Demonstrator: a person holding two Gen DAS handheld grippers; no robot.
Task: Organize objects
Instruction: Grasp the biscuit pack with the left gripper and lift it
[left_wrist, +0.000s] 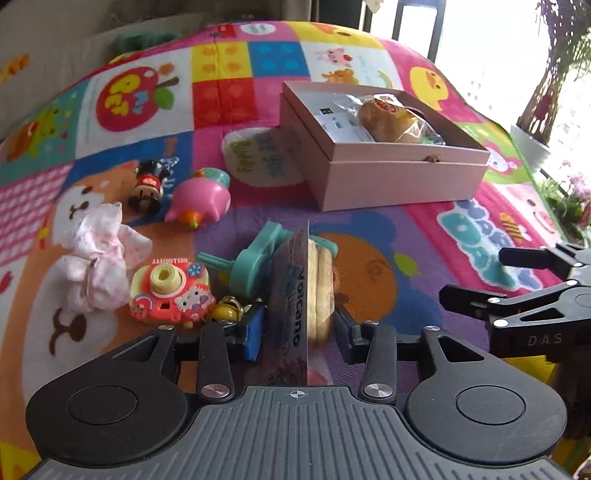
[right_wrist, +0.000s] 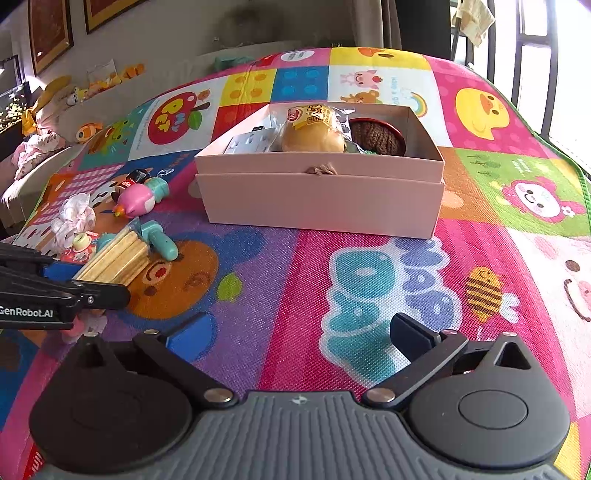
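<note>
1. Pack (left_wrist: 314, 280) of biscuits: stands on edge on the mat (right_wrist: 295, 280), between the jaws of the left gripper (left_wrist: 301, 328). Its far side leans against a teal toy (left_wrist: 255, 266). It is well short of the box (right_wrist: 321, 199).
2. Left jaws: narrow, set either side of the pack. A thin dark gap shows at the left pad, so the pads appear not to press. Judgement: the pack rests on the mat and the toy, not in a grip.
3. Right gripper (right_wrist: 295, 332): jaws spread wide, nothing between them. It hovers over bare mat in front of the box, probably held clear and ready for the next item.
4. Box: pink, lid off, sitting nested in its own lid. It already holds a wrapped bun (right_wrist: 314, 136), a brown knit item (right_wrist: 376, 138) and a white carton, so it serves as the collecting point.
5. Loose on the mat left of the pack: camera toy (left_wrist: 170, 291), cloth (left_wrist: 96, 254), pink toy (left_wrist: 199, 199), doll (left_wrist: 146, 184). They are clustered near one another, so sorting looks partly done.
6. Risk: the tall, thin pack may tip if the jaws close off-centre.
</note>
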